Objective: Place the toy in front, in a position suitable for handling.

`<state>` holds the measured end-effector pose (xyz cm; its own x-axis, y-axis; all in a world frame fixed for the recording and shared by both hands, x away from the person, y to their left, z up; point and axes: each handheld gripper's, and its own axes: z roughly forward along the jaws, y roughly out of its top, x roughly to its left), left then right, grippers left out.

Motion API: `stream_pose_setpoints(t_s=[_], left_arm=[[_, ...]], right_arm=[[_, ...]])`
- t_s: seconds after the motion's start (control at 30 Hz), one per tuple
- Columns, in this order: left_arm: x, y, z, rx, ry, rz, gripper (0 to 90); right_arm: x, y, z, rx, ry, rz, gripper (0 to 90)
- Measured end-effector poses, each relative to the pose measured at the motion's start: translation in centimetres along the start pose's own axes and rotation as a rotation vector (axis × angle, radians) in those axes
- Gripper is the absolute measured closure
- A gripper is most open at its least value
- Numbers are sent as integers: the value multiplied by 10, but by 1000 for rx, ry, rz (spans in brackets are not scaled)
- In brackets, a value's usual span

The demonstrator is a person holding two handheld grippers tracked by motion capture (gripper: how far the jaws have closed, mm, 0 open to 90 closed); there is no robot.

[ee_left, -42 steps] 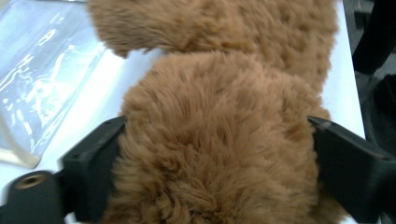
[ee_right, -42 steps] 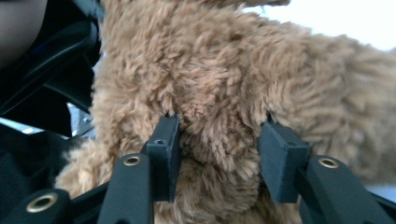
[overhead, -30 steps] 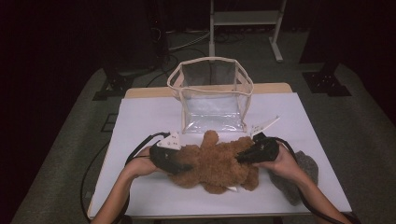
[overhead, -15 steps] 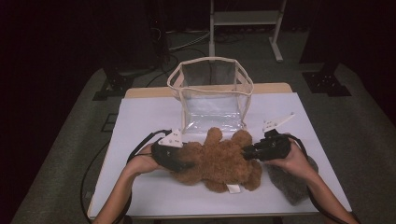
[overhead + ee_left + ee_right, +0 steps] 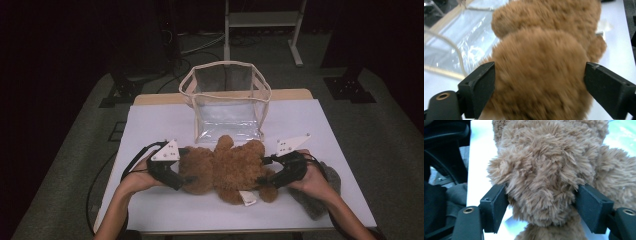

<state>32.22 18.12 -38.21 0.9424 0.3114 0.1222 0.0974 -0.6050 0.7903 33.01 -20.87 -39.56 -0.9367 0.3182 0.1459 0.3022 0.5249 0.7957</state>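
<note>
Between both sets of spread, just-opened fingers (image 5: 495, 206) lay the teddy bear (image 5: 227, 167); regrip should be deep, on firm stuffing.

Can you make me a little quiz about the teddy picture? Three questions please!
1. True or false: the brown teddy bear is inside the clear bag.
2. Where does the clear bag stand? A) on the white table, just past the bear, B) on the floor, C) on top of the bear.
3. What soft thing lies by the person's right hand?

Key: 1. False, the bear lies on the table in front of the bag. 2. A. 3. A grey cloth.
</note>
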Motion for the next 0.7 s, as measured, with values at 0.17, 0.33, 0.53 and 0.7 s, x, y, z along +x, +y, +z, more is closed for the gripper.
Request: stream_pose_setpoints(t_s=[0.17,0.33,0.53,0.7], left_arm=[[-2,-25,4,9,6,-29,86],[2,-27,16,8,23,-45,70],[2,-27,19,-18,38,-51,320],[-1,-18,17,-8,53,-38,418]], right_arm=[[-3,4,2,2,-13,-9,274],[-2,9,14,33,-36,-27,274],[-7,11,26,23,-66,7,399],[-5,13,21,7,-95,26,564]])
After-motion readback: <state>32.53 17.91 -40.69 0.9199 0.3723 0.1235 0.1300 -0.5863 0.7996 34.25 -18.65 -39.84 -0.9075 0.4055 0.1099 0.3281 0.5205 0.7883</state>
